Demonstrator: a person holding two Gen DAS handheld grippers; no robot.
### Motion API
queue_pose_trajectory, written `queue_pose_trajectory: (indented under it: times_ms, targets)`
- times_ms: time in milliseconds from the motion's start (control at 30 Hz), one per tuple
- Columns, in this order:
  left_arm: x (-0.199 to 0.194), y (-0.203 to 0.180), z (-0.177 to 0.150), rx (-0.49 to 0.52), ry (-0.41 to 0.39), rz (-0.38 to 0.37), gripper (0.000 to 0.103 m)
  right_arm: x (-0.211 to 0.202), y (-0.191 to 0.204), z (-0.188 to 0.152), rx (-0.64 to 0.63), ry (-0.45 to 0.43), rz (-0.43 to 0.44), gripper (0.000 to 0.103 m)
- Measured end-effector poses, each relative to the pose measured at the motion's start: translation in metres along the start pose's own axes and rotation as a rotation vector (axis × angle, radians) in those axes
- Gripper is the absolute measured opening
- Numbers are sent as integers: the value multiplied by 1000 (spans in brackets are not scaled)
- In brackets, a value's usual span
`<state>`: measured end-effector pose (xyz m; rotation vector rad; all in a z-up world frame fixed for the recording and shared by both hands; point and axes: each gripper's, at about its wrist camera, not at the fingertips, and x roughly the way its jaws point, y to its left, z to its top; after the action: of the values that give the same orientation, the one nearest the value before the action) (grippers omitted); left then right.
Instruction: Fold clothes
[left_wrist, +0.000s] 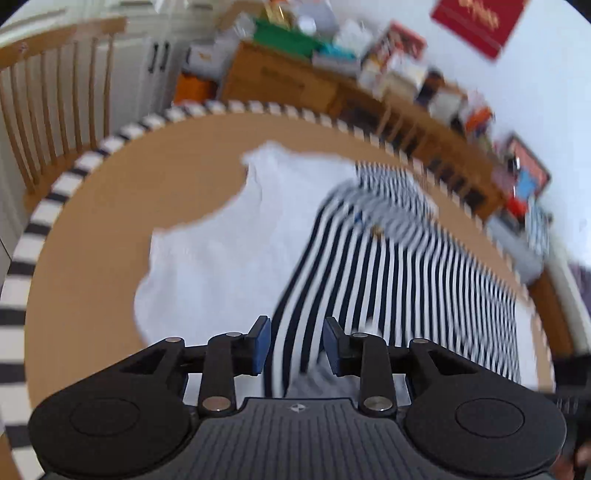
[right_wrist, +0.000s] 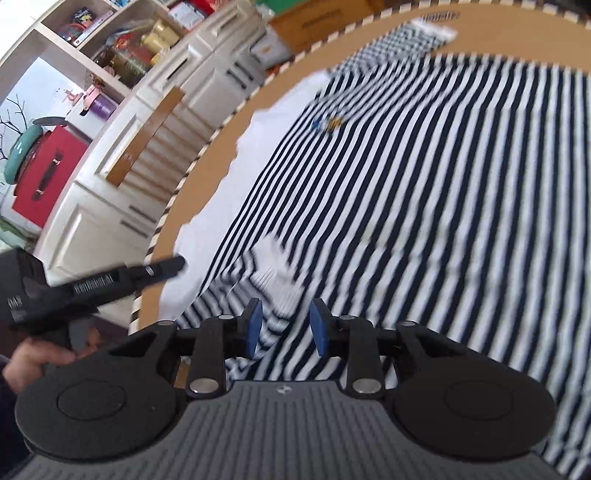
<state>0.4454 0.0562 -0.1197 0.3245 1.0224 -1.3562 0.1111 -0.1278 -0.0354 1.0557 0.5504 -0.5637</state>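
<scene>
Both the left tool (left_wrist: 296, 345) and right tool (right_wrist: 285, 326) hang open over the striped shirt (right_wrist: 424, 192), which overlaps a white garment (left_wrist: 221, 254) on the round surface (left_wrist: 92, 229).

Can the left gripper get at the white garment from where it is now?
Probably yes. The left gripper is open with the striped shirt between its fingers, and the white garment lies bare just beside it on the table, nothing covering that side.
</scene>
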Motion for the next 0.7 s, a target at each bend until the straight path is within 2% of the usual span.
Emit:
queue_pose_trajectory:
  times_ms: [100, 167, 200, 233, 267, 300, 367, 433, 467, 500, 533, 600, 700]
  targets:
    - [5, 4, -17, 10, 62, -41, 35, 18, 0, -2, 97, 5, -17, 31]
    - [9, 7, -22, 4, 66, -88, 35, 26, 4, -2, 105, -27, -49, 20]
    - [11, 6, -20, 16, 67, -93, 30, 26, 10, -2, 84, -51, -89, 5]
    - [11, 5, -17, 42, 61, -78, 22, 24, 17, -3, 59, -80, -133, 5]
    - [10, 4, -16, 77, 57, -56, 6, 19, 23, -4, 25, -111, -169, 5]
    - [8, 3, -15, 113, 54, -33, 5, 16, 28, -6, -22, -136, -202, 5]
    - [8, 8, -14, 126, 78, -47, 6, 22, 33, -10, -62, -126, -272, 5]
    - [9, 10, -10, 144, 84, -74, 13, 28, 30, -13, -26, -104, -298, 6]
    - [8, 7, -5, 174, 66, -102, 27, 29, 28, -15, 0, -104, -307, 6]
    - [9, 1, 2, 208, 45, -133, 39, 28, 27, -16, 22, -108, -313, 11]
    - [14, -5, 10, 228, 47, -170, 44, 27, 28, -17, 41, -116, -316, 19]
    - [27, -16, 26, 259, 62, -249, 47, 24, 28, -18, 74, -137, -318, 29]
    - [58, -27, 42, 266, 175, -324, 43, 23, 25, -15, 102, -158, -306, 29]
